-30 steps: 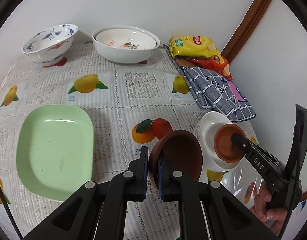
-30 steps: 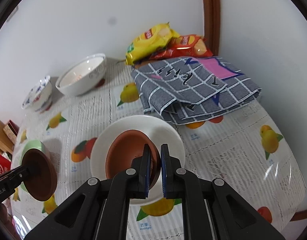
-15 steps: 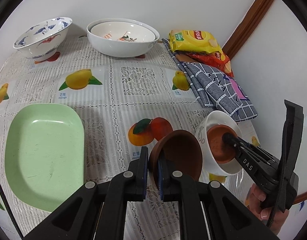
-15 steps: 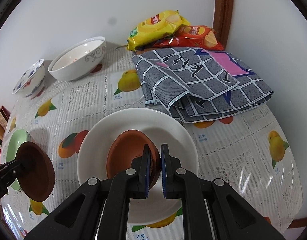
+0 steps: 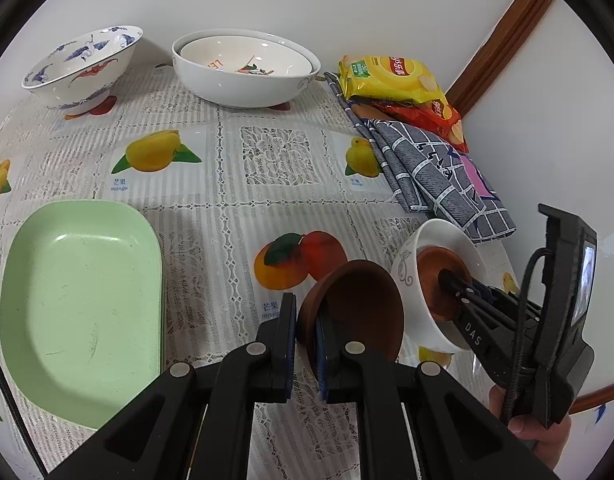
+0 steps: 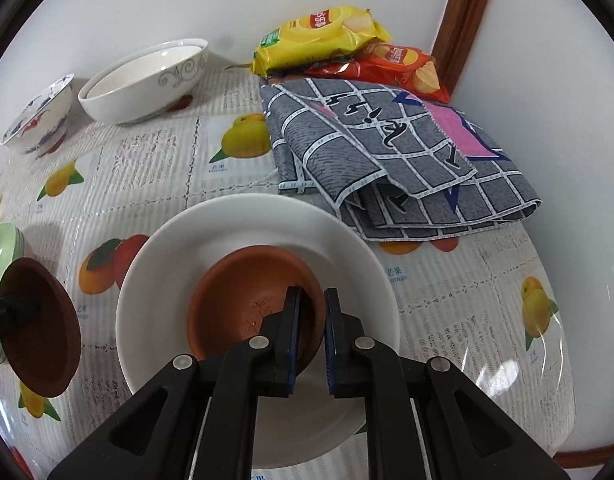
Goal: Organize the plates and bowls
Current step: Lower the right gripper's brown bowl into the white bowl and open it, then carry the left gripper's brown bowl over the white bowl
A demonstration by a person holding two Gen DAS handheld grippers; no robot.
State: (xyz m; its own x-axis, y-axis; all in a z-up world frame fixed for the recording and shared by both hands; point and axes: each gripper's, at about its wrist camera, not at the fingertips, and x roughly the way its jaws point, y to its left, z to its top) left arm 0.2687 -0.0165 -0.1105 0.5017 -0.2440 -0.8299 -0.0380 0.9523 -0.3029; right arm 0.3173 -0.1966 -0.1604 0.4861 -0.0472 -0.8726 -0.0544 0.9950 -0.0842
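The worktop (image 5: pixel 235 184), under its fruit-printed cover, is carrying everything. At its near left the green tray (image 5: pixel 79 300) is lying flat, and along the far wall the big white bowl (image 5: pixel 247 72) is already holding a second one nested inside, beside the blue-patterned bowl (image 5: pixel 83 64), which suggests like is being grouped with like. The folded checked cloth (image 6: pixel 391 156) and the snack bags (image 6: pixel 323 36) are sitting off in the corner.

Nearer, the white dish (image 6: pixel 259 308) is receiving a brown bowl (image 6: pixel 251 300): the right claw (image 6: pixel 311 332) is straddling its near rim, jaws opening, so I judge it is being let go there. Whether the pads are touching the rim is hard to tell.

The left claw (image 5: pixel 305 344) is clenched on the rim of the second brown bowl (image 5: pixel 355 312), holding it tilted on edge above the cover, probably waiting to stack it.

Only the left view is showing the tray whole and the person's hand (image 5: pixel 543 436); only the right view is showing the brown bowl lying in the dish.
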